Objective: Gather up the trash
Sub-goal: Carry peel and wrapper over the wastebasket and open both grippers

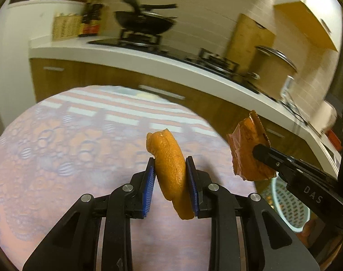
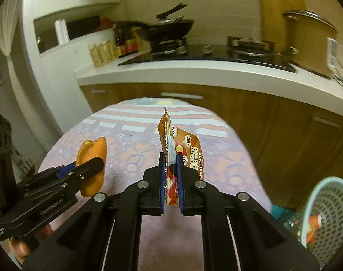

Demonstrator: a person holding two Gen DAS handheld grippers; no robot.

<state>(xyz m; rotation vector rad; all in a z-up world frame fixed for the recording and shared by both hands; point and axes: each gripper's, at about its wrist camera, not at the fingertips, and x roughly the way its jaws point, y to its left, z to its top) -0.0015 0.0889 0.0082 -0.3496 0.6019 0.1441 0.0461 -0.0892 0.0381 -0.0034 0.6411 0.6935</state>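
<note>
My left gripper (image 1: 170, 161) is shut on a curved piece of orange peel (image 1: 169, 164), held up above the round patterned table (image 1: 69, 140). In the right wrist view the same peel (image 2: 93, 155) shows at the left, with the left gripper (image 2: 97, 164) clamped across it. My right gripper (image 2: 170, 155) is shut on an orange snack wrapper (image 2: 189, 149), pinched between the blue pads (image 2: 162, 176). From the left wrist view the wrapper (image 1: 246, 144) hangs at the right in the right gripper (image 1: 259, 151). A pale green perforated waste basket (image 2: 327, 212) stands low at the right, with some trash inside.
Behind the table (image 2: 130, 158) runs a white kitchen counter (image 2: 194, 76) over wooden cabinets, with a black wok (image 2: 169, 30) on a stove and a large lidded pot (image 2: 309, 36). The basket rim (image 1: 282, 203) lies just past the table's right edge. A hand (image 2: 20, 246) shows bottom left.
</note>
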